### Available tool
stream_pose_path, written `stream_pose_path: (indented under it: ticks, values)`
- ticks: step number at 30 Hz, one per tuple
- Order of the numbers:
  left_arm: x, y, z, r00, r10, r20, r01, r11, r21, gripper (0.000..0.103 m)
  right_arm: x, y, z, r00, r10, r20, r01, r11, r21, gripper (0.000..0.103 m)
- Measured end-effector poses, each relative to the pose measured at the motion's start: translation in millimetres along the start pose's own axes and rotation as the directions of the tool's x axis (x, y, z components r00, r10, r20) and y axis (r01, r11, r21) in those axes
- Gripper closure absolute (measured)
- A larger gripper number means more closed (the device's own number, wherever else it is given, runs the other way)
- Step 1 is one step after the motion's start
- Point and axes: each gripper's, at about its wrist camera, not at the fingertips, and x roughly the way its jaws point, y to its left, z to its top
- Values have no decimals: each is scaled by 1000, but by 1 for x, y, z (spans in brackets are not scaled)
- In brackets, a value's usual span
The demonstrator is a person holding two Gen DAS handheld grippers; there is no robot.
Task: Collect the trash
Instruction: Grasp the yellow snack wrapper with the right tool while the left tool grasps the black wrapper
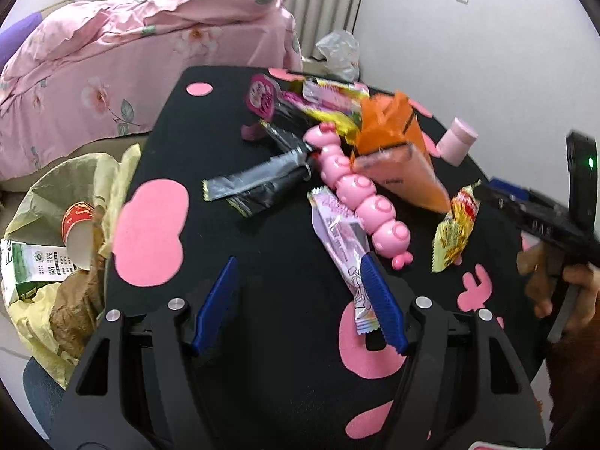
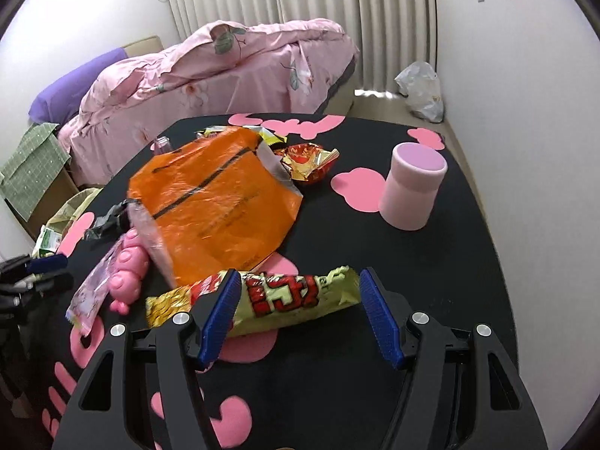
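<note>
Trash litters the black table (image 2: 431, 262). Right gripper (image 2: 300, 311) stands released, its fingers straddling a yellow snack wrapper (image 2: 285, 300) without pressing it. Left gripper (image 1: 300, 300) gapes empty beside a pale wrapper (image 1: 341, 232), near the bin bag (image 1: 48, 300).

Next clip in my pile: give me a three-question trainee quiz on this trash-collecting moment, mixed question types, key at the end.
1. True or false: the right gripper is shut on the yellow-green snack wrapper.
2. Which stands upright on the table: A) pink cylindrical container B) orange bag C) pink caterpillar toy?
3. Fill in: the yellow-lined trash bin holds a green-and-white ___.

Key: 1 false, jaws open; 2 A; 3 carton.
</note>
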Motion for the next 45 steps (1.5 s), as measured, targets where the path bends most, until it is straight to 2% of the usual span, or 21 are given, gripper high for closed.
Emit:
stream_pose_path:
  ticks: [3,6,8,11,14,15,17,19,22,29,35,40,43,45]
  values:
    - [-2,2,3,999,-33,17,33,999,-23,38,-18,4,-7,999,-29,22,29,1000,0,41]
    - [0,-2,4,999,-50,20,51,998,-25,38,-26,-7,-13,999,46,11,-47,993,113,41]
    - [2,-5,4,998,-58,16,58,998,-19,38,-22,-19,-18,993,119,3,-116,965,233,41]
    - [5,-9,1,998,-62,4,62,998,-11,38,1,-33,-20,981,194,-30,-169,912,374,41]
    - [4,-8,0,998,-55,2,55,998,-7,38,27,-35,-12,975,218,-51,-177,891,417,42]
    - [4,-7,0,999,-53,4,53,999,-9,38,33,-33,-9,973,224,-52,-183,891,415,42]
    - [3,-2,0,999,-44,8,44,999,-20,38,43,-25,0,972,225,-64,-184,903,389,54]
    - [2,4,0,999,-38,11,38,999,-33,38,48,-11,9,969,234,-81,-197,925,325,66]
    - [3,13,0,999,-34,11,34,998,-54,38,46,10,17,969,234,-80,-214,954,209,74]
    - [-4,18,3,998,-46,41,47,998,-34,38,9,33,20,977,213,-11,-212,976,54,77]
    - [-6,16,39,992,-58,111,48,995,90,38,-22,31,10,983,184,20,-184,983,1,77]
    - [27,11,71,994,-105,39,98,984,151,40,-34,29,5,984,167,54,-168,986,5,77]
    - [54,8,79,999,-36,-12,38,986,160,53,-36,27,4,984,164,65,-166,986,18,77]
    - [65,10,79,998,-43,-48,49,988,143,54,-37,25,3,984,168,65,-170,985,24,77]
